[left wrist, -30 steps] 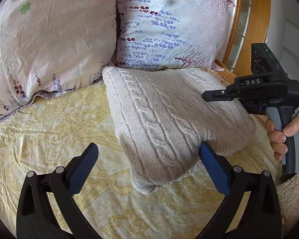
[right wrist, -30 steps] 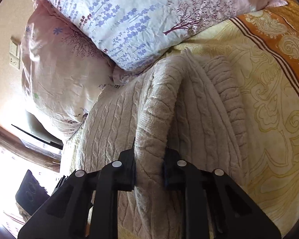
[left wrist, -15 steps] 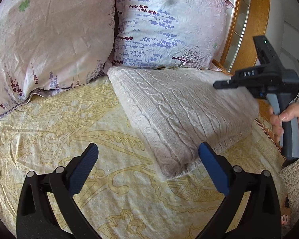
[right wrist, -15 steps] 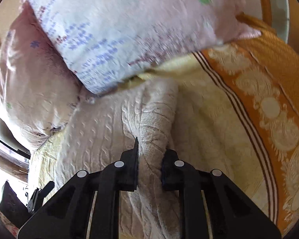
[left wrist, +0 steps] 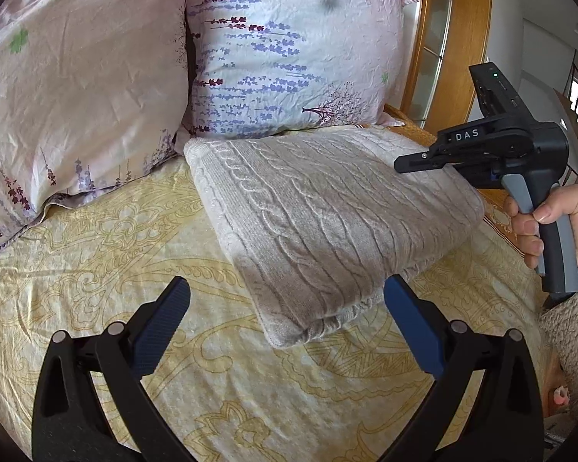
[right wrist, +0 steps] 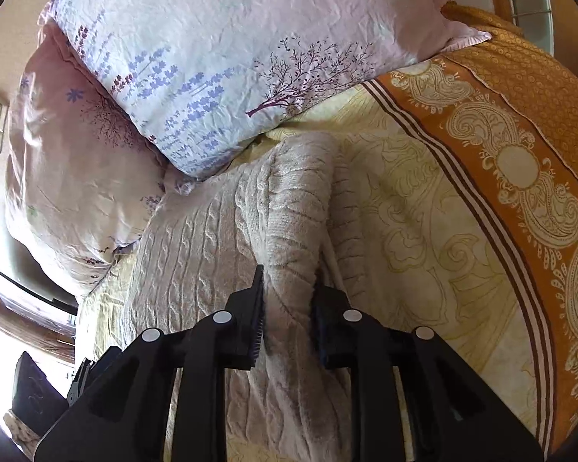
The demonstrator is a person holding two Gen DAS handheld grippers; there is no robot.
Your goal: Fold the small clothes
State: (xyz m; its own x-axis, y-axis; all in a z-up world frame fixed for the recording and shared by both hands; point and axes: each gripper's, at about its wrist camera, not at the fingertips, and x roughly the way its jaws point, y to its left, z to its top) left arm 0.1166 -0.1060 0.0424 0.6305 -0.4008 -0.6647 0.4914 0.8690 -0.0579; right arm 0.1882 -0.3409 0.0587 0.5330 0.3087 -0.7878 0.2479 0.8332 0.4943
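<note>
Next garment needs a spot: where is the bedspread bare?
Free: yellow bedspread left of the folded sweater, below the pillows; also the orange-bordered strip on its other side. Crowded: along the pillows.

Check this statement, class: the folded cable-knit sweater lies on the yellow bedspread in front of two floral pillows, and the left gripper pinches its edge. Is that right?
One detail is wrong. The right gripper pinches the sweater, as the right wrist view shows; its jaws have just been opening slightly. The left gripper is open, holding nothing. The bedspread and pillows are as stated.

Right gripper (right wrist: 287, 308) jaws easing open around sweater (right wrist: 219, 238).
</note>
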